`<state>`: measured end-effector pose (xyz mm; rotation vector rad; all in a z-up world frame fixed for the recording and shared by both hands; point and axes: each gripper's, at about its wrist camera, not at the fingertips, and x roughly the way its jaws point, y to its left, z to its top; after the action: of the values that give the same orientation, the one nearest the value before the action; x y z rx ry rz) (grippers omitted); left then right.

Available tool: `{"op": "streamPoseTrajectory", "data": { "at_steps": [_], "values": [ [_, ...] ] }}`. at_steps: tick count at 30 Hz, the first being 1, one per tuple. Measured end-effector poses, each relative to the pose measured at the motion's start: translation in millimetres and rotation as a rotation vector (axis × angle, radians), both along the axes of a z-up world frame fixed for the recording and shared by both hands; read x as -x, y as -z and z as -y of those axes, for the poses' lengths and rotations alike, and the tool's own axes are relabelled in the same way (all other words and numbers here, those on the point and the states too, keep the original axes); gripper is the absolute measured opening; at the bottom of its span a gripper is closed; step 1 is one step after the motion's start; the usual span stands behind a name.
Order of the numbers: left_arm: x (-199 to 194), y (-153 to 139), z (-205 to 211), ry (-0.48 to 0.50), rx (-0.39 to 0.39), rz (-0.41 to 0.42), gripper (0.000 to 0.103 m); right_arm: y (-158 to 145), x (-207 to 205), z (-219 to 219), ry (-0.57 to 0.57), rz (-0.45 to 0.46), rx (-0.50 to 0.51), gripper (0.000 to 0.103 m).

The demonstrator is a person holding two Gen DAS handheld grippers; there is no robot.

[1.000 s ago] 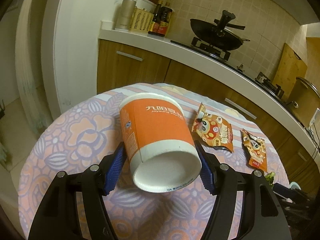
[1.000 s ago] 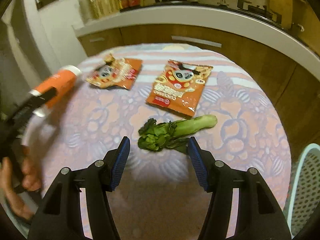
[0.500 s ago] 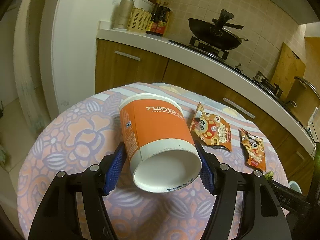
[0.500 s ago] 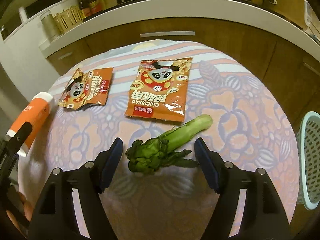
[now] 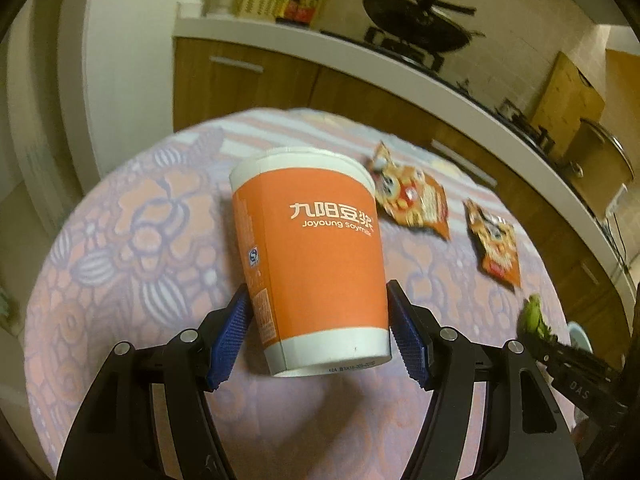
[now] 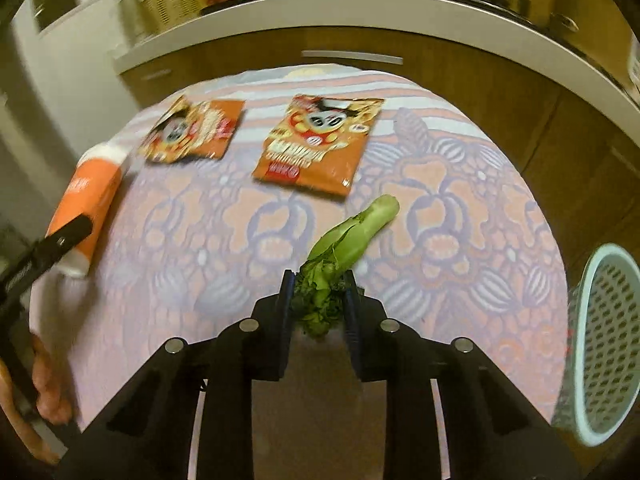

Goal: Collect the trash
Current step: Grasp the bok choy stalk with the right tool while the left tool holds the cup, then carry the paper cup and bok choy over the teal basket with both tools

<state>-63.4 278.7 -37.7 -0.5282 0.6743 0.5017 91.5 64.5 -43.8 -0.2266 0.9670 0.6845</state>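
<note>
At the far left of the right wrist view a hand (image 6: 48,392) holds the left gripper (image 5: 318,330), whose blue pads (image 5: 228,340) press on either side of an orange cup (image 5: 316,264) near its white base. The cup is tilted, rim away from the camera, above the flowered tablecloth (image 5: 132,248) at the table's left side; whether it touches the cloth I cannot tell.

To the right of the cup lie two orange snack bags flat on the cloth, well apart from both grippers. The left bag (image 6: 192,132) is torn open at its top; the right bag (image 6: 320,144) lies just beside it, nearer the table's middle. Both are blurred, so their print is hard to read.

Below the right bag a green vegetable (image 6: 348,240) lies on the cloth, its pale stalk pointing up and right toward the bag, its dark leafy end toward the camera. The right gripper (image 6: 318,304) has just been closing, and its fingers now pinch that leafy end between them.

At the far right, past the table's edge, stands a pale blue basket (image 6: 600,344) with perforated walls. Behind the table runs a counter (image 5: 400,60) with wooden cabinets, a wok (image 5: 416,32) on the stove.
</note>
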Motion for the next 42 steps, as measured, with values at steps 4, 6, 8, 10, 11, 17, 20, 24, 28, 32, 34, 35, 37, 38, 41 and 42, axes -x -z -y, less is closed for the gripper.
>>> {"op": "streamPoseTrajectory", "data": {
  "at_steps": [4,6,8,10,11,17,20,24,28,32,34,35,37,38,41,42],
  "values": [
    [0,-2,6,0.023,0.002,-0.007,0.072,-2,12,12,-0.066,0.039,0.034,0.02],
    [0,-4,5,0.005,-0.007,0.003,0.079,-2,15,18,-0.083,0.051,0.033,0.02],
    [-2,-4,3,0.003,0.002,0.006,0.079,-2,16,24,-0.085,0.064,0.028,0.02],
    [-7,-4,1,0.008,0.008,0.004,0.079,-3,16,28,-0.089,0.071,0.014,0.019],
    [-10,-4,2,0.015,0.006,0.003,0.077,-5,18,32,-0.093,0.079,0.004,0.019],
    [-15,-1,5,0.027,0.01,0.007,0.065,-13,18,48,-0.084,0.102,-0.029,0.019],
    [-11,-7,10,0.02,0.005,0.039,0.064,-19,17,57,-0.076,0.117,-0.044,0.018],
    [-8,-24,23,0.031,-0.024,0.082,0.064,-27,16,64,-0.071,0.137,-0.061,0.018],
    [-14,-38,35,0.061,-0.04,0.105,0.064,-36,13,74,-0.054,0.157,-0.078,0.018],
    [-28,-51,53,0.103,-0.055,0.123,0.064,-45,7,88,-0.022,0.181,-0.086,0.018],
    [-37,-57,67,0.132,-0.065,0.135,0.064,-51,5,99,-0.001,0.198,-0.092,0.018],
    [-41,-59,72,0.142,-0.068,0.138,0.064,-53,3,105,0.009,0.204,-0.095,0.018],
    [-51,-64,89,0.181,-0.076,0.15,0.064,-59,0,121,0.041,0.217,-0.104,0.018],
    [-58,-67,100,0.209,-0.078,0.156,0.065,-60,-2,128,0.055,0.222,-0.106,0.018],
    [-76,-73,131,0.279,-0.092,0.161,0.065,-65,-7,160,0.116,0.239,-0.113,0.018],
    [-81,-75,139,0.297,-0.098,0.161,0.065,-66,-9,169,0.133,0.243,-0.113,0.018]
  ]
}}
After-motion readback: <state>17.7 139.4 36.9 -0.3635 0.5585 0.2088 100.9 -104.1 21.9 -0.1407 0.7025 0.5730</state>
